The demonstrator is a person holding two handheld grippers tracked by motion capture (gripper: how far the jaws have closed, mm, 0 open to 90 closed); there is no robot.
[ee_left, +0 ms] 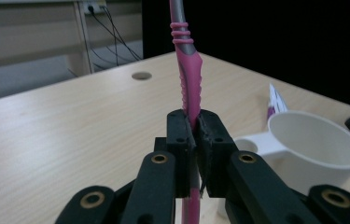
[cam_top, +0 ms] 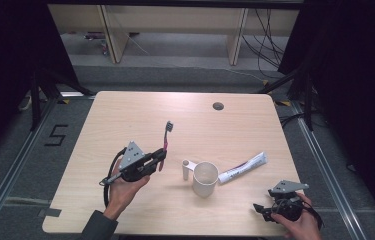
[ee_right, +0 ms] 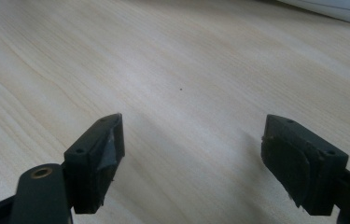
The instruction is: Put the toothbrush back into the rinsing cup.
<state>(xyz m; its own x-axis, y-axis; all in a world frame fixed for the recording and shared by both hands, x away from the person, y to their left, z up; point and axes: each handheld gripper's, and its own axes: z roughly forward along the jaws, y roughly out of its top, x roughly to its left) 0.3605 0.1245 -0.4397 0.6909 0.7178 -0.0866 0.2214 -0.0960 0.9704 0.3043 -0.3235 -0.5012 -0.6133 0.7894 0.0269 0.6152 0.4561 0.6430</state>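
My left gripper [cam_top: 161, 158] [ee_left: 194, 140] is shut on the handle of a pink and grey toothbrush [cam_top: 166, 140] [ee_left: 189, 79]. The brush stands upright above the table with its bristle head on top. A white cup [cam_top: 205, 178] [ee_left: 315, 147] with a flat handle stands just right of that gripper. Beside the cup lies a white toothpaste tube [cam_top: 243, 168] [ee_left: 275, 100]. At the table's front right corner my right gripper [cam_top: 258, 210] [ee_right: 192, 163] rests low over bare wood, its jaws wide open with nothing between them.
The light wooden table [cam_top: 125, 120] has a round cable hole [cam_top: 218, 106] [ee_left: 141, 75] near its far edge. Dark curtains stand on both sides, and shelving legs and loose cables show beyond the far edge.
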